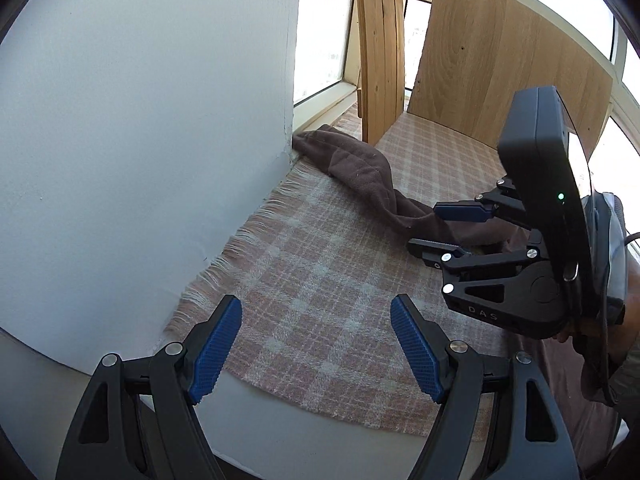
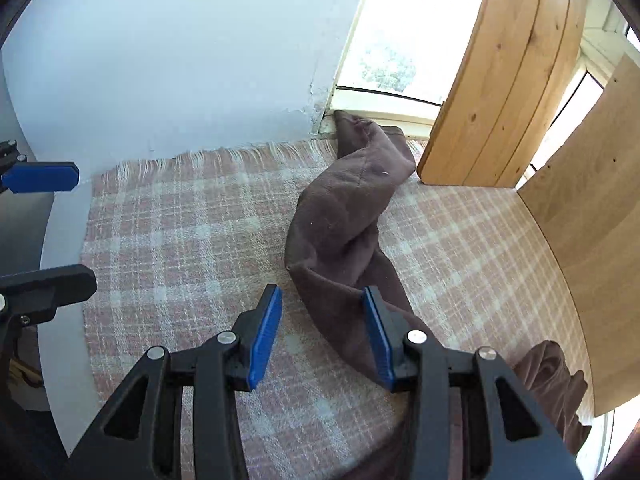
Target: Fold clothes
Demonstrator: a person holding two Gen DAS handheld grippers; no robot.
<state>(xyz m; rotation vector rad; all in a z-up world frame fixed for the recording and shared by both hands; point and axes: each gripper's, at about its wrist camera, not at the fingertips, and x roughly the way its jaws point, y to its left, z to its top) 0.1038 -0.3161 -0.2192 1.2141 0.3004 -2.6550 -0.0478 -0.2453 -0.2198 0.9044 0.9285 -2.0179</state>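
The brown garment is laid as a twisted, rope-like strip on the checked blanket. Its far end is pressed into the far corner of the blanket, where the white wall meets the window sill, just beside the wooden boards; its near end runs past the right gripper toward the near right edge, where a bunched part is seen. No flat folded form is shown.

The right gripper is held wide, with the cloth against the inner face of one finger and not pinched. The left gripper is also held wide, over bare blanket near the fringed edge, with nothing between its fingers.

The fabric is judged soft, limp and light, with a matte surface unlikely to slip on ribbed pads. It will sag and stay twisted when lifted. Hold is best taken at a hem or corner; none can be identified with certainty
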